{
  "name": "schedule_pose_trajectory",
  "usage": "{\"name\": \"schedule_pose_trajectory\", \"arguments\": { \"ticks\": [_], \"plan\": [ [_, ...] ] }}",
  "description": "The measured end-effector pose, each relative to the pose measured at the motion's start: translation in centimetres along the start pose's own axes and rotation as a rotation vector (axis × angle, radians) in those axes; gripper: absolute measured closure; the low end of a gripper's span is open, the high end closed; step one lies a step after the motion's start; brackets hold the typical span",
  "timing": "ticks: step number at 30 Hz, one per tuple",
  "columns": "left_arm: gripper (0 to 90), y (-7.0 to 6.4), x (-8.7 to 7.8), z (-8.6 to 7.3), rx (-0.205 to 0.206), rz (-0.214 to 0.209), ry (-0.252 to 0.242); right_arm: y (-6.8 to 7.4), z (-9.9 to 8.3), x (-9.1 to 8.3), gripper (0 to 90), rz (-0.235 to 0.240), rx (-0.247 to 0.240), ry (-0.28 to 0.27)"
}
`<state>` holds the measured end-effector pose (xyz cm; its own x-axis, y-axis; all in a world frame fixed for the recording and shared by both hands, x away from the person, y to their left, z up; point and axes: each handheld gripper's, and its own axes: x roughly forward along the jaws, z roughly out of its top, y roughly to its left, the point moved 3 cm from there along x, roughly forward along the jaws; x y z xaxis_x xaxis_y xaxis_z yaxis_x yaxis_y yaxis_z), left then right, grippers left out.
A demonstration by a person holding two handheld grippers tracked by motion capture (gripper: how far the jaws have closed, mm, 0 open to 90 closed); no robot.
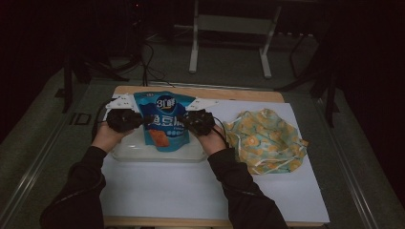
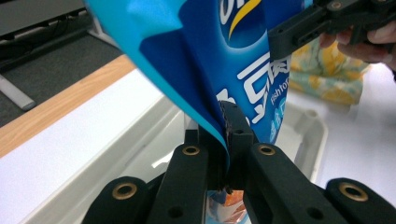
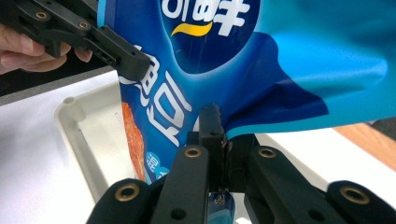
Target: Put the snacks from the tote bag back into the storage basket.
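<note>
- Blue snack bag [image 1: 164, 119] held up over the clear plastic tray [image 1: 129, 152] on the white-covered counter [image 1: 191, 186], between the two claws, its lower part down in the tray.
- Left claw [image 1: 125, 119] clenched on the bag's left edge; the left gripper view has both jaws pinching the thin film edge [image 2: 223, 140].
- Right claw [image 1: 197, 121] clenched on the bag's right edge; same pinch in the right gripper view [image 3: 219, 135], film puckered around the jaws.
- Bag's long axis runs away from the person, roughly upright and leaning; top edge toward the far side of the counter, bottom toward the person, printed face up toward the high camera.
- Risk: both grips sit on narrow edge film only. A sideways pull could slip the bag out of a claw, likely dropping one side so the bag swings or falls back into the tray.
- Risk: pulling the claws apart hard may tear the film or burst a seam; contents could spill.
- Risk: uneven lift would twist the bag.
- Floral cloth [image 1: 265, 138] lies on the counter right of the tray, near the right hand [image 1: 213, 142]; a wide swing could snag it.
</note>
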<state>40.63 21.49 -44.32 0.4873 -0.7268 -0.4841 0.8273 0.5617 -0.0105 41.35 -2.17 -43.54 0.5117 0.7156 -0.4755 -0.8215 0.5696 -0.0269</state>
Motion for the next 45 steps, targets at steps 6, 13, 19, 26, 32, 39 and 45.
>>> {"name": "schedule_pose_trajectory", "arguments": {
  "ticks": [6,13,19,26,32,39,45],
  "plan": [
    [88.8,0.0,0.0,-0.6,-0.024,-0.020,-0.026,0.2,-0.3,-0.1,88.9,0.005,0.000,-0.014],
    [88.5,-0.2,0.0,-1.1,-0.049,-0.024,-0.061,0.2,-0.4,-0.3,88.8,0.013,0.002,-0.016],
    [87.1,-0.2,-0.1,-1.1,-0.061,-0.025,-0.064,0.1,-0.4,-0.3,88.4,0.019,0.009,-0.013],
    [60.3,0.1,-0.3,-1.3,-0.112,-0.004,-0.069,-0.2,-0.3,-0.5,76.6,0.055,0.033,-0.018],
    [50.0,0.1,-0.6,-1.3,-0.138,0.004,-0.074,-0.2,0.1,-0.7,56.2,0.078,0.025,-0.021],
    [28.0,-0.1,-1.2,-1.1,-0.158,-0.004,-0.088,-0.7,0.1,-1.3,33.9,0.093,0.033,-0.034],
    [8.3,-1.1,-1.4,-1.3,-0.124,-0.018,-0.032,-1.1,-0.3,-2.1,19.2,0.089,0.037,-0.038]
  ]
}}
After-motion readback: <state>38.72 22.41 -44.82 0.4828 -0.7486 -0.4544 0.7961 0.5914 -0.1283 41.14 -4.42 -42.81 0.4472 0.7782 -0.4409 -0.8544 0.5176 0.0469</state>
